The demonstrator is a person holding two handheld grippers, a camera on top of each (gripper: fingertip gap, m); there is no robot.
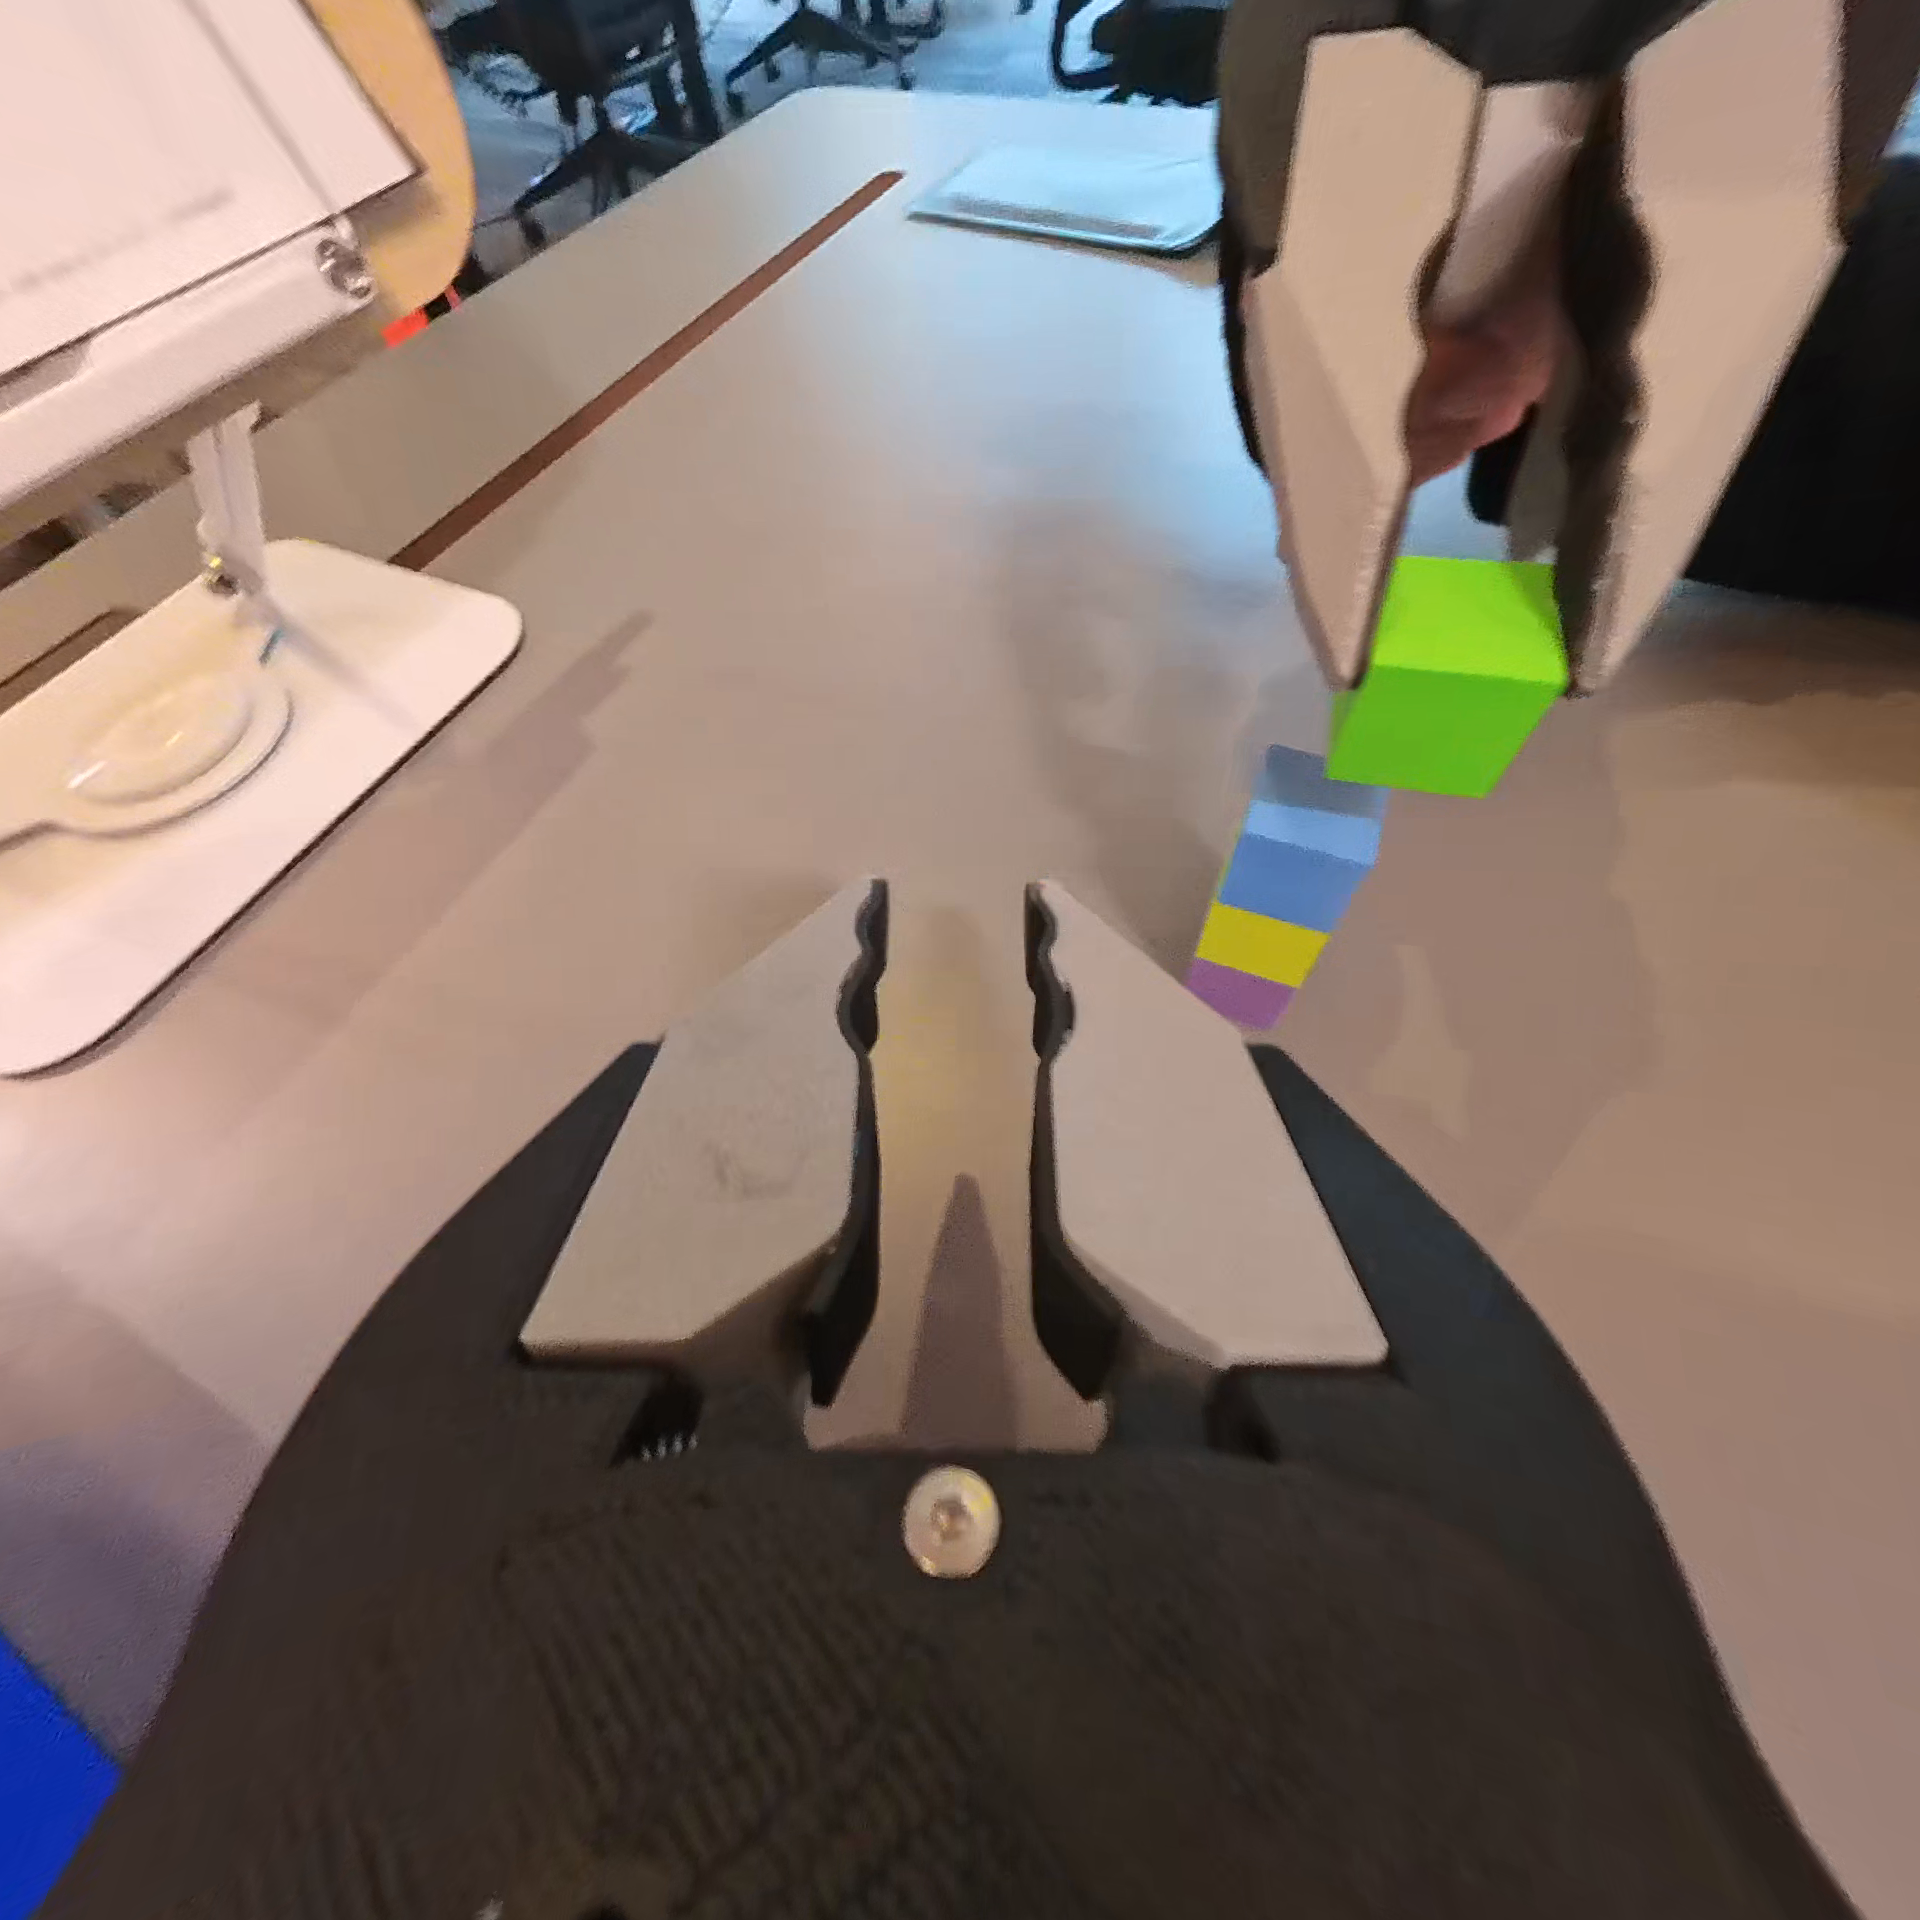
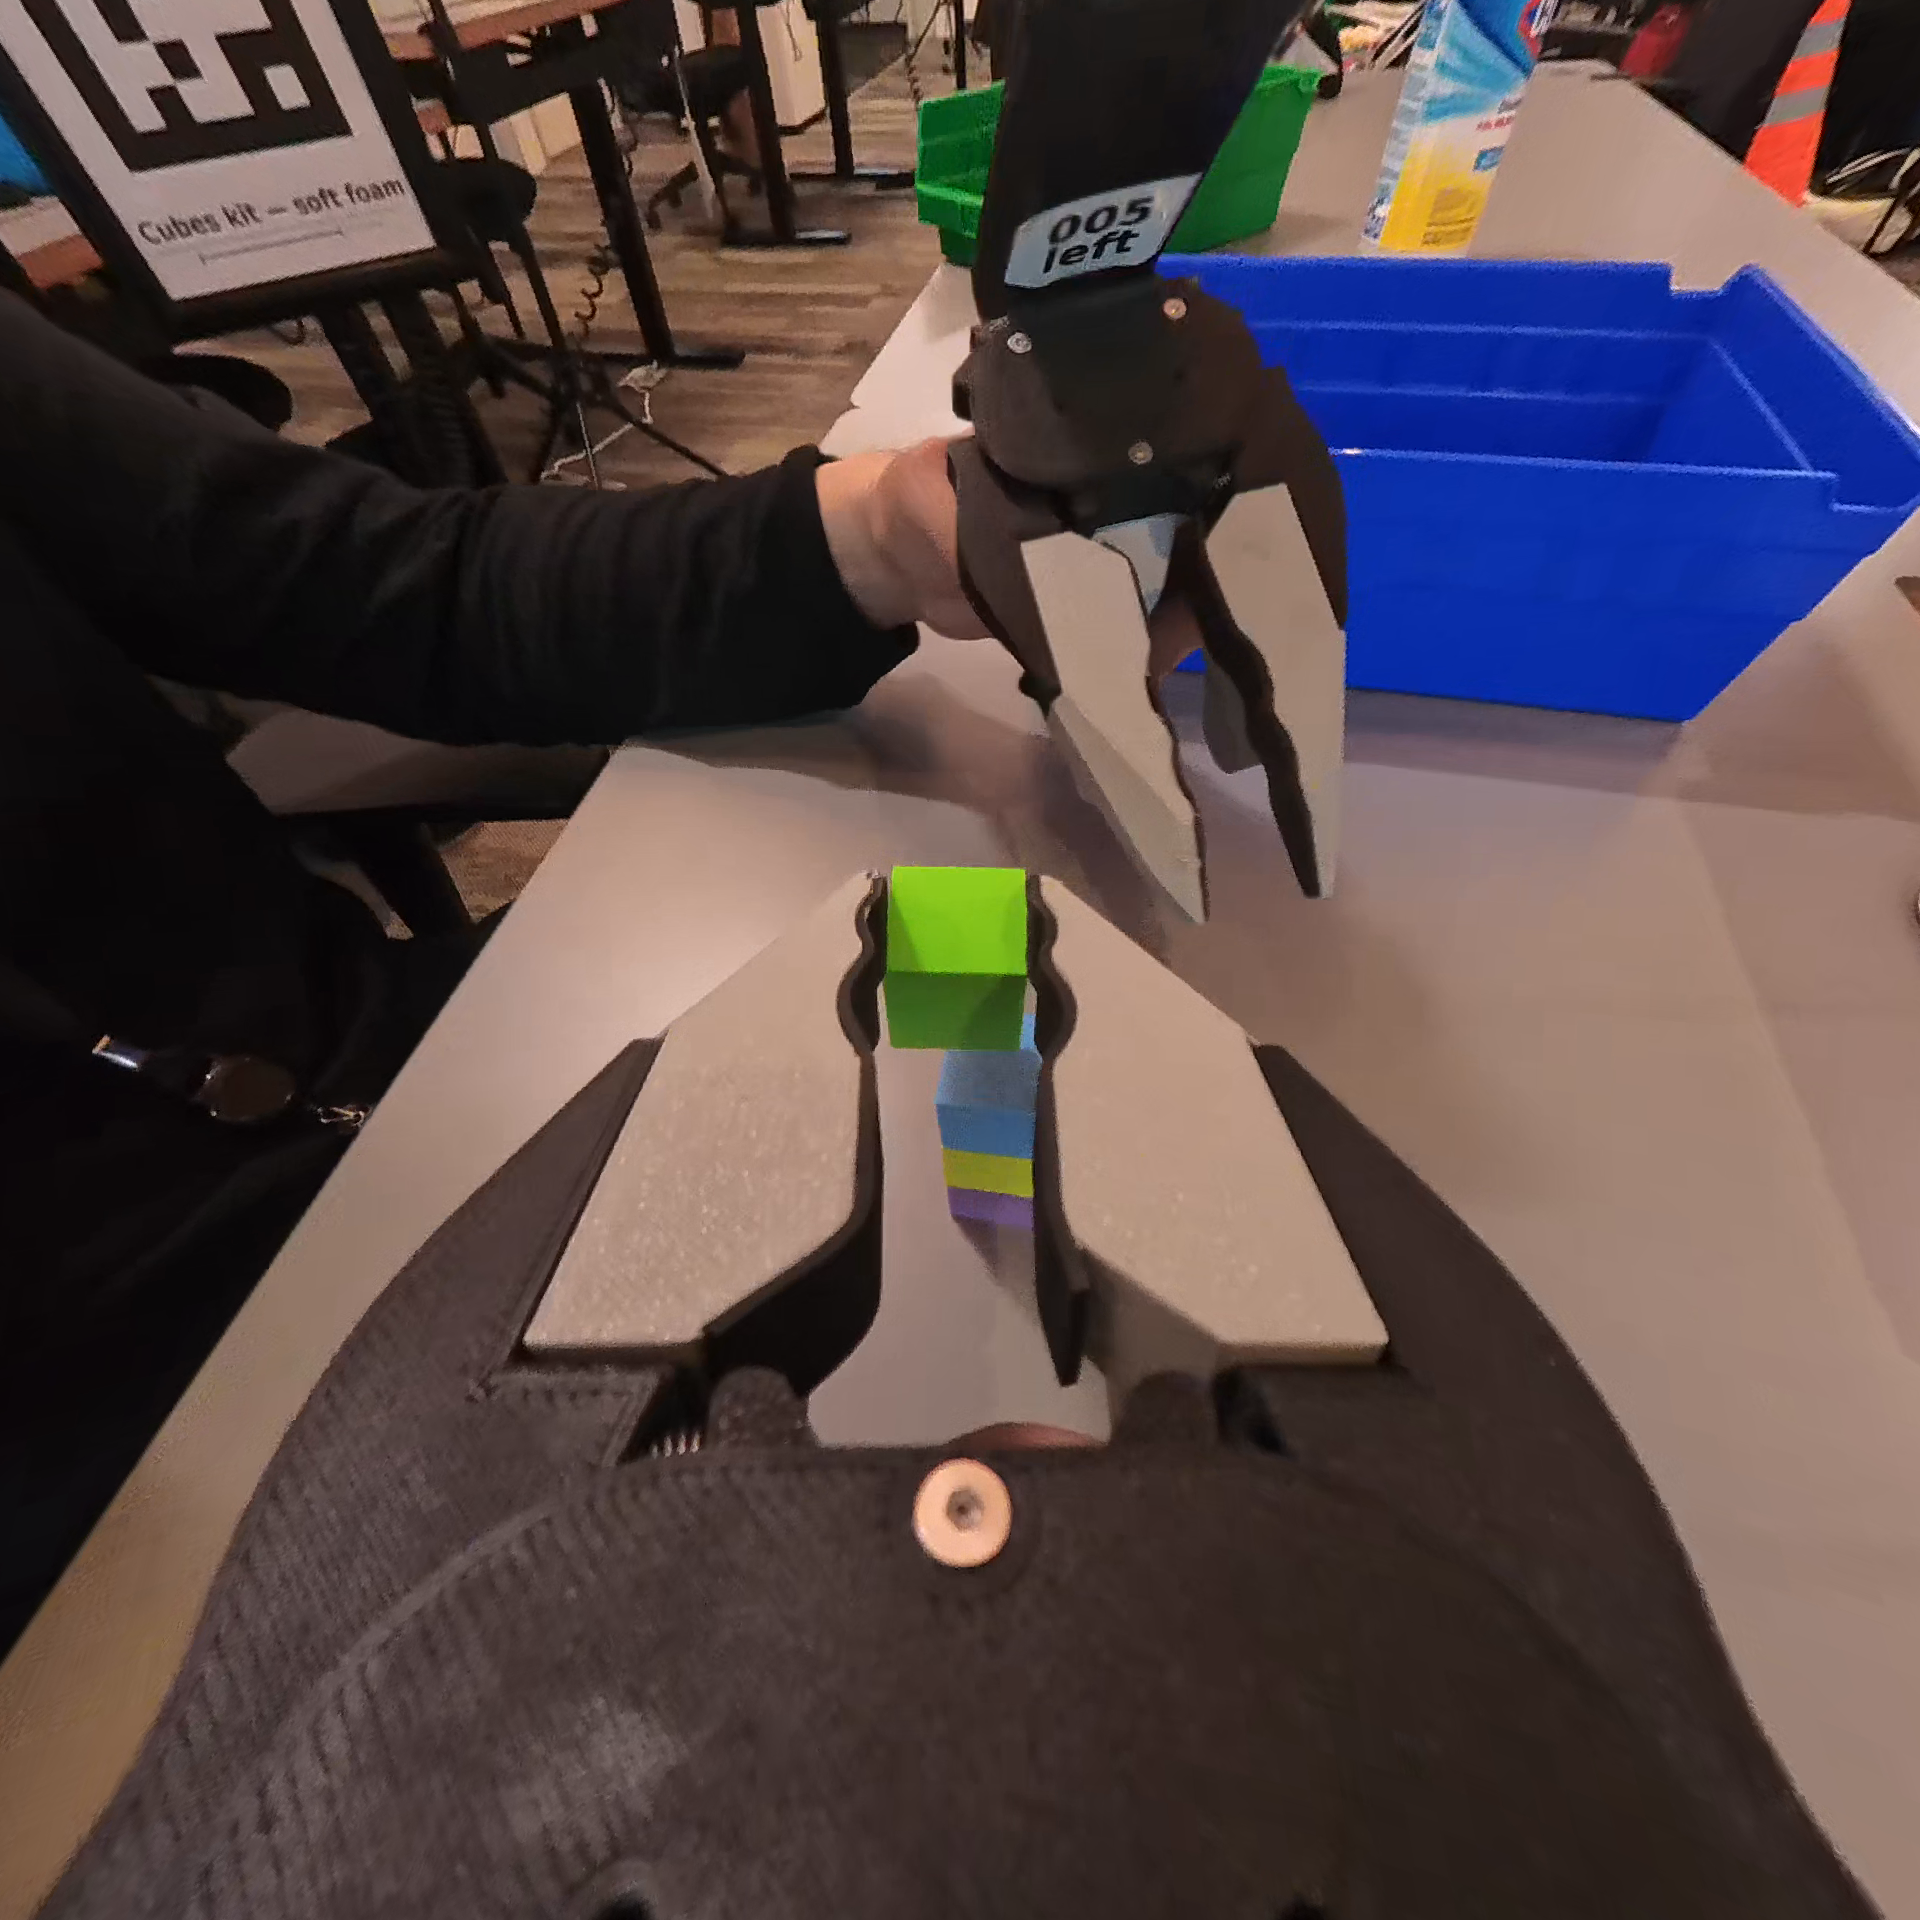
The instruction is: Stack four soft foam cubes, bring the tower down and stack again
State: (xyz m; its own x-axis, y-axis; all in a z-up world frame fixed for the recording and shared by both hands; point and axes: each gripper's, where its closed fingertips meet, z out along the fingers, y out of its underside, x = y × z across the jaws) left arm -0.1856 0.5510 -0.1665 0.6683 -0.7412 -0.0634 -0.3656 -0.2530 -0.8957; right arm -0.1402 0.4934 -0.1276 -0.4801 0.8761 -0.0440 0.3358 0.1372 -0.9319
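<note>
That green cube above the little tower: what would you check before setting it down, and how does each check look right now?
1. Right gripper clamps the green cube on both sides: ok.
2. Tower of blue cube, yellow cube and purple cube standing: ok.
3. Green cube centred over the blue one: not ok, offset.
4. Cube level: not ok, looks slightly tilted.
5. Left gripper empty, clear of the tower: ok.
</note>
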